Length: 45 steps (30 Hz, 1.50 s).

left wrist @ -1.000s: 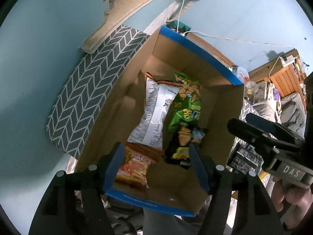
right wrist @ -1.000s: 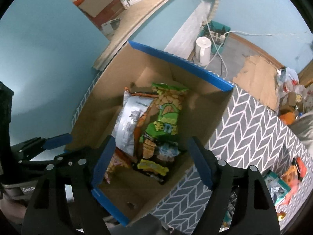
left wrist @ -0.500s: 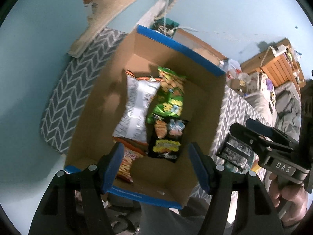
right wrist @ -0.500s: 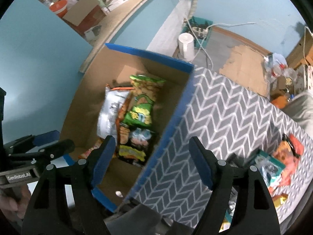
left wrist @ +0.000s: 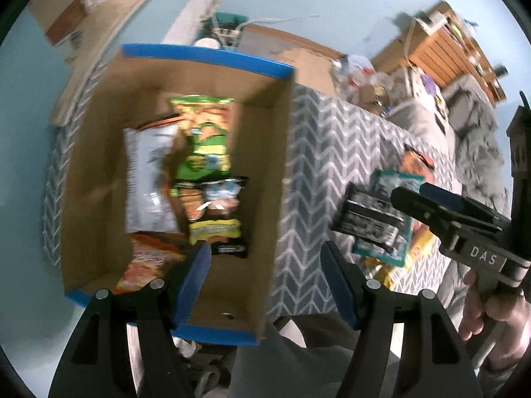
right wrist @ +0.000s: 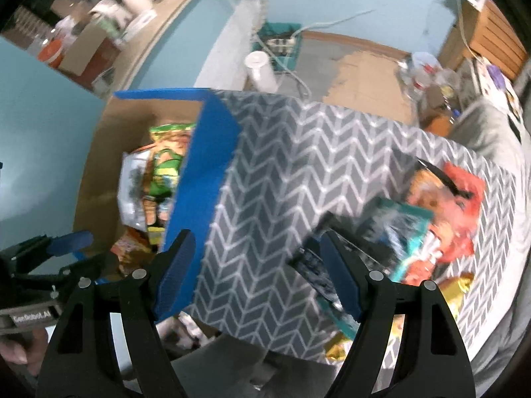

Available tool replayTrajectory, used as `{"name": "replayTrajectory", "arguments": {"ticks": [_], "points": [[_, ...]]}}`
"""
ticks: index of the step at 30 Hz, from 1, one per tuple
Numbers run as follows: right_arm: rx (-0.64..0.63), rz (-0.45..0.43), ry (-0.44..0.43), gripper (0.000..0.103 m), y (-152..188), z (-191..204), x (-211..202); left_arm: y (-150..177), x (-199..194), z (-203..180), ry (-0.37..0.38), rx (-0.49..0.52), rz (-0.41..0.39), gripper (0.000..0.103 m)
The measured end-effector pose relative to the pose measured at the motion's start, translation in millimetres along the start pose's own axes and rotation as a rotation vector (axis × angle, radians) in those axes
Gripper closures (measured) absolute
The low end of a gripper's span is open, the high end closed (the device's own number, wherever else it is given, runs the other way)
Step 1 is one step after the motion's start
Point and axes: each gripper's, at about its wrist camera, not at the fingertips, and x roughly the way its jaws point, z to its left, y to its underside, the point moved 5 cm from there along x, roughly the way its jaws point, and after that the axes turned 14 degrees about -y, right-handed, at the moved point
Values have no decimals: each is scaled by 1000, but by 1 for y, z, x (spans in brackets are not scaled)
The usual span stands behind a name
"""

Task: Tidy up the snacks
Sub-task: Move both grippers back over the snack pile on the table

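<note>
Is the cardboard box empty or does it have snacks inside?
It has snacks. The open cardboard box holds a green bag, a white bag and a black bag.

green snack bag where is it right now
In the left wrist view the green snack bag lies inside the cardboard box, right of the white bag, above the black bag.

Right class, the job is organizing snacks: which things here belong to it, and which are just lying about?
Belong:
cardboard box
green snack bag
black snack bag
teal snack bag
red snack bag

Lying about:
white cylinder
orange-lidded tub
teal crate
</note>
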Motion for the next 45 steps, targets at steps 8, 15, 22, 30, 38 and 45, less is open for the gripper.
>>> {"name": "replayTrajectory", "arguments": {"ticks": [8,15,22,30,38,45], "points": [[142,-54,21,25,21,-46,-28,-3,2,-47,12,106,15,33],[241,-89,54,25,39,-85,-50,-3,10,-74,13,143,34,33],[318,-107,84,25,56,-118,-64,-3,23,-100,31,157,79,33],[402,-112,116,25,78,-152,-69,-5,41,-124,46,133,135,33],[489,-92,130,25,98,-179,-55,-10,67,-141,62,49,230,31],[574,-89,136,25,108,-195,-42,-22,85,-148,52,-22,258,28]]}}
